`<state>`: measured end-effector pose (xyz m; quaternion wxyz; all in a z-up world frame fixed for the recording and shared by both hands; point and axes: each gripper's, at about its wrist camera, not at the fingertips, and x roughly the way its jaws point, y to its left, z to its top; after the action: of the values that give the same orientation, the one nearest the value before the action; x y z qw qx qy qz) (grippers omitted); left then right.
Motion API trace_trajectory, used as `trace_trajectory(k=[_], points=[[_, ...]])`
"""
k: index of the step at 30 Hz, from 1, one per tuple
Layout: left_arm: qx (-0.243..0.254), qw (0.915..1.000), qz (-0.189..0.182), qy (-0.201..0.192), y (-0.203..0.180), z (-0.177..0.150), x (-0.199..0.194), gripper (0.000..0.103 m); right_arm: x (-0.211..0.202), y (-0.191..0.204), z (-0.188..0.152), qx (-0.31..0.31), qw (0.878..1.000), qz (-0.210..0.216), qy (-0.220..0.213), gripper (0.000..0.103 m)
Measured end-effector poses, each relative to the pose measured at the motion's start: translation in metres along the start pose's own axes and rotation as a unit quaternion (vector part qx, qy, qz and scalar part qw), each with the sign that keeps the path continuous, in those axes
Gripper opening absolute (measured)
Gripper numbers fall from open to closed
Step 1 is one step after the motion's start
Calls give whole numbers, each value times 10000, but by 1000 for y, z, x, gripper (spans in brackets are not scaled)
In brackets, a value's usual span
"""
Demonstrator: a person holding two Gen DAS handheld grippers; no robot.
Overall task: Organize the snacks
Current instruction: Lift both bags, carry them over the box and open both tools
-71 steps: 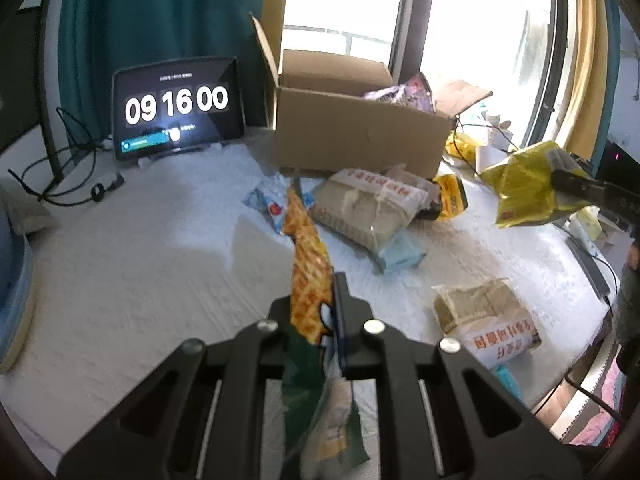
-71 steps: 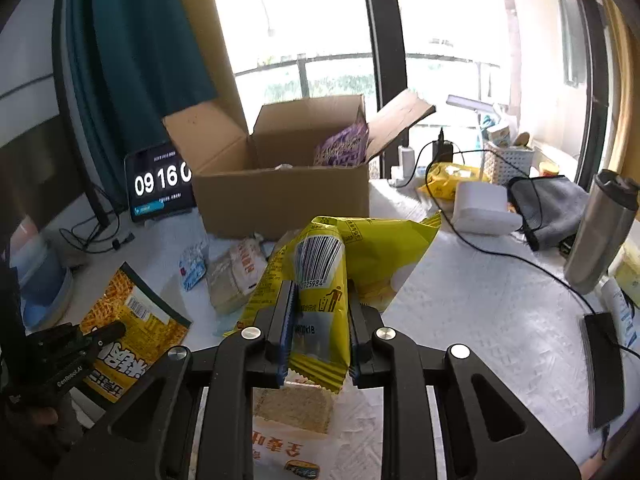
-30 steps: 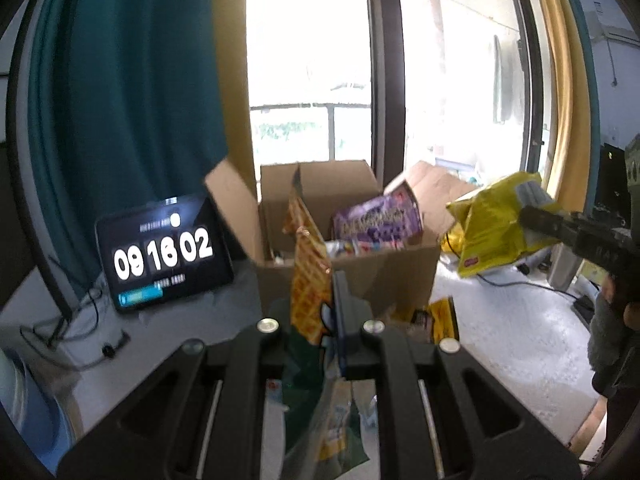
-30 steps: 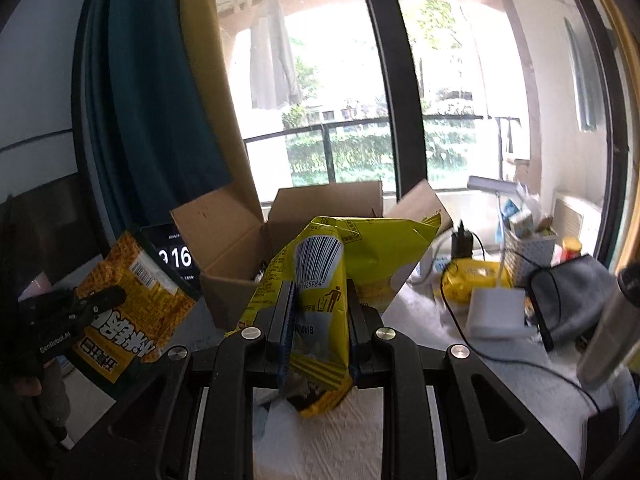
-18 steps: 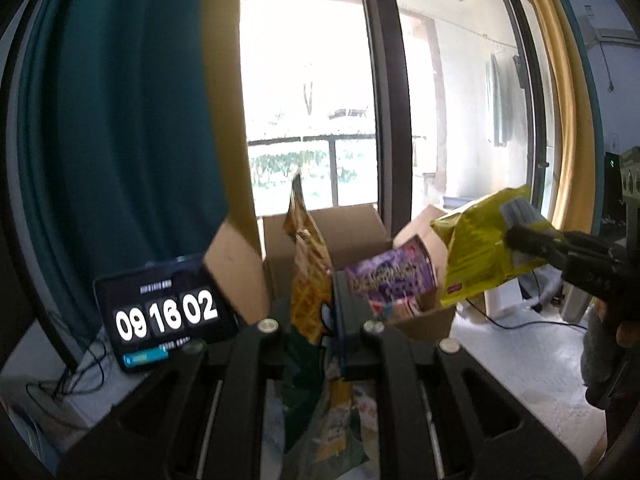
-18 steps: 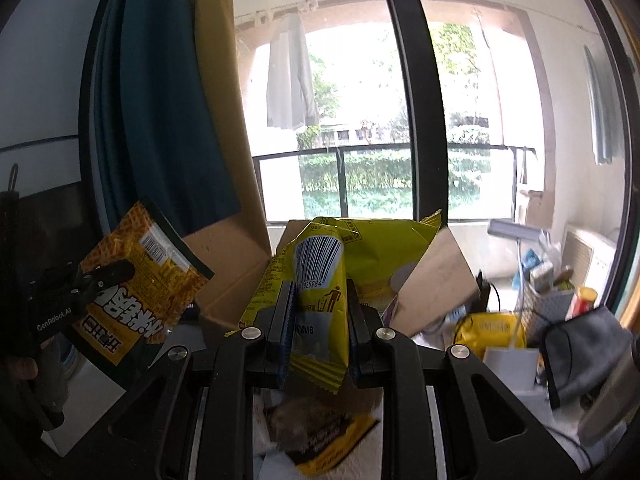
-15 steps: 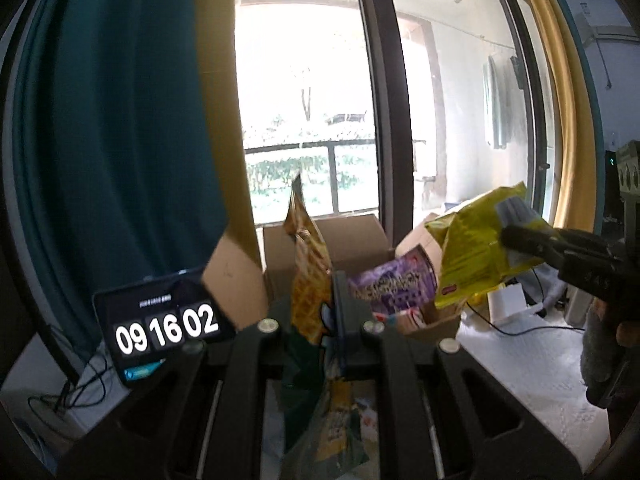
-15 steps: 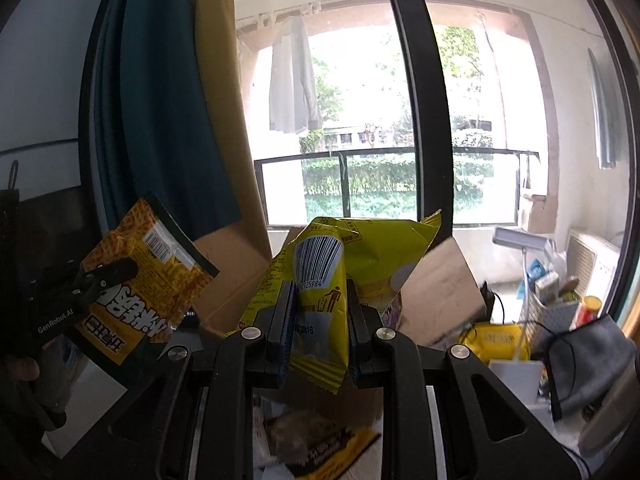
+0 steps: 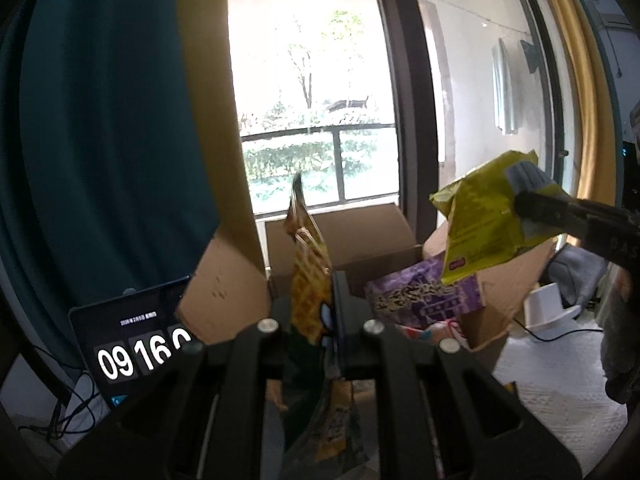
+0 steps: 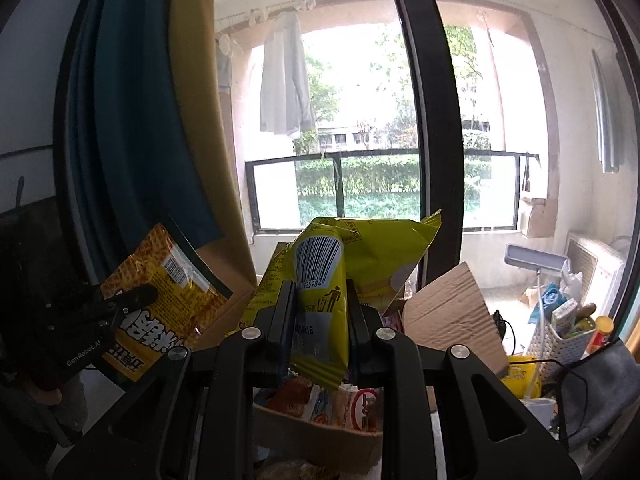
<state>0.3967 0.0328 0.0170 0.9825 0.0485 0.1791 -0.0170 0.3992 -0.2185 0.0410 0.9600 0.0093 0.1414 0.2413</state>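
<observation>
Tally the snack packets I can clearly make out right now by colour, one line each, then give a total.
Orange, held in the left gripper: 1 orange packet
Yellow, held in the right gripper: 1 yellow packet
Purple, in the cardboard box: 1 purple packet
Total: 3

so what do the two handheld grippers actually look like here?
Both are matte black plastic. The left gripper and right gripper each have flat parallel fingers on angular linkage arms with triangular cut-outs and silver pivot screws. The right wrist view shows white lettering on the left gripper's body. No cables visible.
</observation>
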Motion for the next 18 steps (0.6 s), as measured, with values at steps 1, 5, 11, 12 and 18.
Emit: trace_trajectory(k=[1, 5, 11, 12, 18], points=[[16, 10000, 20, 39, 1, 1, 7, 11, 5, 0, 0, 17, 10000, 1, 11, 23], [60, 9999, 72, 112, 1, -1, 29, 11, 25, 1, 1, 83, 9999, 20, 92, 23], [42, 9997, 145, 189, 0, -9, 59, 13, 60, 2, -4, 184, 9994, 26, 303, 23], [4, 9997, 148, 207, 2, -9, 64, 13, 66, 3, -5, 166, 9992, 23, 351, 23], [-78, 9995, 215, 216, 8, -6, 76, 18, 92, 9, -5, 145, 9989, -15, 437, 23]])
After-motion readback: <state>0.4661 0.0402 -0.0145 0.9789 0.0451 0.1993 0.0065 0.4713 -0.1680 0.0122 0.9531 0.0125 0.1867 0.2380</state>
